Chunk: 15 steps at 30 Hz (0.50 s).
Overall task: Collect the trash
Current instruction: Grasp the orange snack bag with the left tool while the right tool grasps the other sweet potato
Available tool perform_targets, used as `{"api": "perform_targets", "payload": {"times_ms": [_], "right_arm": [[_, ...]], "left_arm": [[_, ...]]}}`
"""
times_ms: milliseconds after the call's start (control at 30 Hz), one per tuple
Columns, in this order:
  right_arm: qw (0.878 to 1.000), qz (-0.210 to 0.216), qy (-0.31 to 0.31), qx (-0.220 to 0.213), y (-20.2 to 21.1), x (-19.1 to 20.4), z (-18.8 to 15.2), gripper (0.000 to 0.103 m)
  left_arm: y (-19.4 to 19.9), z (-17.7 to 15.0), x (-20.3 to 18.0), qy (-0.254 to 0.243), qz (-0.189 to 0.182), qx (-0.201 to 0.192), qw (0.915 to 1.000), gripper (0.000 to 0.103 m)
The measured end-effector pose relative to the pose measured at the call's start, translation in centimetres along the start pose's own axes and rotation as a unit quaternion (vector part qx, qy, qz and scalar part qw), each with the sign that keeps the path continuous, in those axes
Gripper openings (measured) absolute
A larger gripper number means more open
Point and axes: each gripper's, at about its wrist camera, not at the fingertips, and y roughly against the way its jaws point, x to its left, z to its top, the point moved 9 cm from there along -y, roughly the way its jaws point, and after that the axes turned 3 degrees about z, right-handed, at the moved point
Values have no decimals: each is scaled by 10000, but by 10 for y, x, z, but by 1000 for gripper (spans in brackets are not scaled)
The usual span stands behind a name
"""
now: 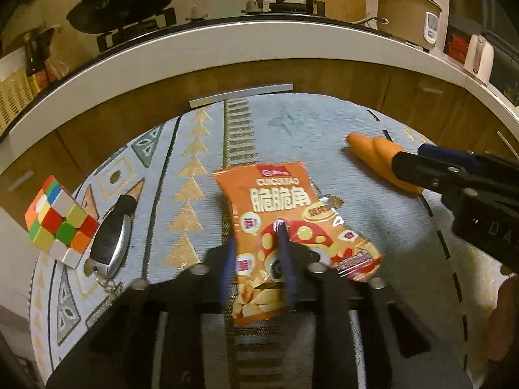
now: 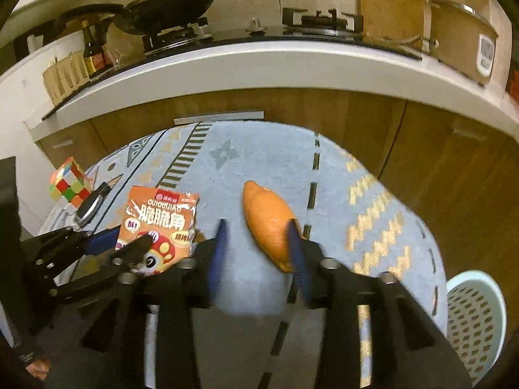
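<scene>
Item: orange snack bag [image 1: 285, 227], flat on the patterned cloth [image 1: 324, 136], pinched low on its body in my left gripper [image 1: 256, 246]; I judge a clean lift needs a firm hold on the slippery film. Print reads "CUICUIJIAO" above large Chinese characters. My right gripper [image 2: 256, 243] stands spread, one finger overlapping the orange bread-like lump [image 2: 269, 217]. Nearby: puzzle cube [image 1: 58, 223], key fob [image 1: 110, 236], perforated basket [image 2: 473, 321].
</scene>
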Motion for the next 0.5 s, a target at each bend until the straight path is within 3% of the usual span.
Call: {"api": "perform_targets", "payload": {"times_ms": [67,267,467,500], "right_arm": [[9999,-111,42,-66,0,-2,3,56],[9999,-135,2,66,-12,-10,2,61],[9988,-43,-61,492,-35,-12,-9,61],[9987,-55,-62,508,-36,-13,-9,55]], "left_arm": [[2,1,5,165,-147,-17,9998,9],[4,3,5,247,-379,-119,9989,6],[15,7,9,480,-624,-349,9963,3],[16,8,10,542,-678,-379,9955,3]]}}
